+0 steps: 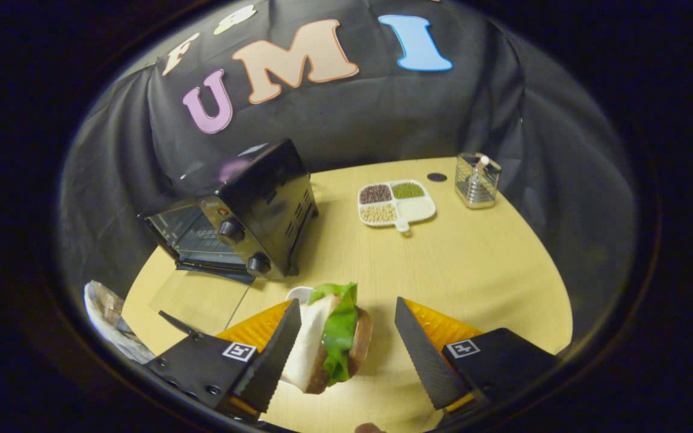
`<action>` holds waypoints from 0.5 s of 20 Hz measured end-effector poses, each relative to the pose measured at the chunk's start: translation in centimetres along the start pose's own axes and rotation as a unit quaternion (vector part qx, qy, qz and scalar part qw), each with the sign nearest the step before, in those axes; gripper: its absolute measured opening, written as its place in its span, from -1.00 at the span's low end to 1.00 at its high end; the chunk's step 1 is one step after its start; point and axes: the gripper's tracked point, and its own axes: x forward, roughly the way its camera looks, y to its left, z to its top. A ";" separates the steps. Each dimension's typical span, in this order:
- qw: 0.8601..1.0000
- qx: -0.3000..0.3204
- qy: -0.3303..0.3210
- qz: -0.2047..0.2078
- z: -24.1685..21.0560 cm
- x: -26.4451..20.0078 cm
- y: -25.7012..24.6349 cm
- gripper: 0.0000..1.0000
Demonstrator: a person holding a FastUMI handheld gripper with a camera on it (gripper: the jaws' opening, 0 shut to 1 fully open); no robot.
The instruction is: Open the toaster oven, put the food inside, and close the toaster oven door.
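Sandwich [331, 337] stands on edge between the spread fingers of the gripper [346, 349], leaning against the left finger with a clear gap to the right one, while beyond them on the table [473, 270] the toaster oven [244, 210] sits with its door dropped open.

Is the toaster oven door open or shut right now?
Open. The toaster oven has its glass door folded down flat onto the table, and the rack inside shows. The sandwich sits between the open tool's fingers.
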 end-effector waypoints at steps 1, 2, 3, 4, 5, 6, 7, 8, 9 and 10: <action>1.000 0.005 0.009 0.002 -0.8 0.1 0.0 0.97; 1.000 0.011 0.019 0.007 -1.4 0.3 0.1 0.88; 0.999 0.017 0.030 0.014 -2.1 0.4 0.4 0.78; 0.999 0.024 0.041 0.018 -2.5 0.3 0.7 0.69; 0.998 0.035 0.040 0.027 -2.5 0.4 1.2 0.59; 0.998 0.043 0.043 0.026 -2.4 0.3 1.5 0.50; 0.997 0.050 0.047 0.025 -2.4 0.1 1.4 0.40; 0.997 0.063 0.043 0.026 -2.0 0.0 1.6 0.31; 0.996 0.078 0.042 0.031 -1.6 -0.1 1.9 0.22; 0.994 0.092 0.044 0.035 -1.3 -0.2 2.2 0.12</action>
